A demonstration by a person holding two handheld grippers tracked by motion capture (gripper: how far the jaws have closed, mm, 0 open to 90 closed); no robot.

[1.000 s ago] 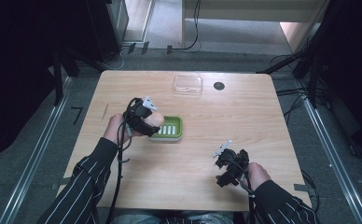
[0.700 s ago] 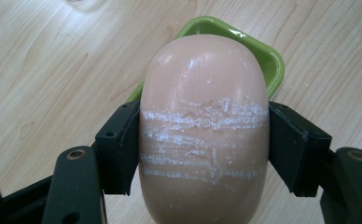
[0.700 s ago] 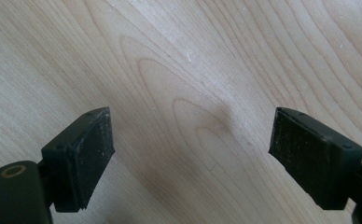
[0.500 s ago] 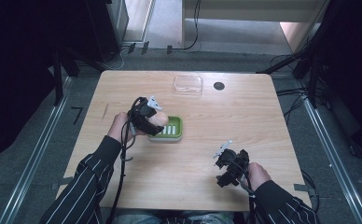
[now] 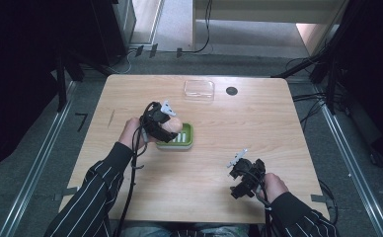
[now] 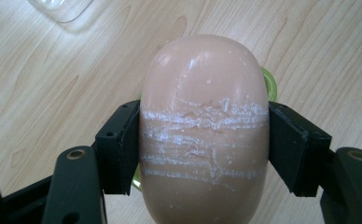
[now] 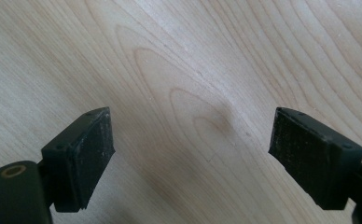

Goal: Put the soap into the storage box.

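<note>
Soap nearer green dish edge

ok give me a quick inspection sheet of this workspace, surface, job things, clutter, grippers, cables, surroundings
surface: light wooden table, round dark spot near its far edge
job's things: pink soap bar, white scrape marks across it, held over the green soap dish
clutter: clear plastic lid lying near the far edge
grippers: left gripper clamped on the soap's sides; right gripper open, nothing between its jaws, over bare wood at the near right
cables: black cable trailing from the left gripper along the striped sleeve; more cables on the floor to the right
surroundings: grey floor, metal rails either side, dark stands
</note>
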